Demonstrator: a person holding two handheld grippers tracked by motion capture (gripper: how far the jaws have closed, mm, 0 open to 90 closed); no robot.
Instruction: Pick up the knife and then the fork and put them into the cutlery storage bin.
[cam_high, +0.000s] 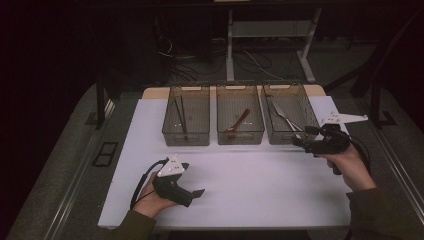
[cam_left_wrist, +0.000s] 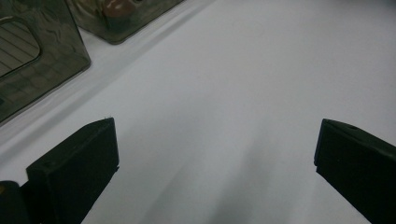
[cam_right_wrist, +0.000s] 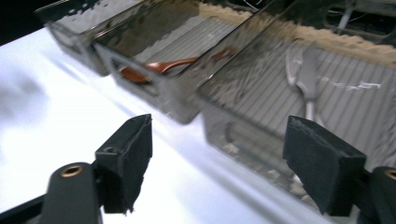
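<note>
You face three smoky ribbed plastic bins (cam_high: 240, 120) on the white table (cam_high: 250, 190); metal fork (cam_high: 285, 117) lies in the right one. Both hand-held grippers, left (cam_high: 199, 192) and right (cam_high: 299, 140), gape empty.

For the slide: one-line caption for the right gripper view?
Open right gripper facing three smoky bins, a brown spoon and a silver utensil inside them.

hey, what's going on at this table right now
A person holds a gripper in each hand at a white table with three clear bins in a row. The right gripper is by the right bin, jaws open and empty, a metal utensil lying inside that bin. The middle bin holds a brown spoon, the left bin dark sticks. The left gripper rests open over bare table.
</note>
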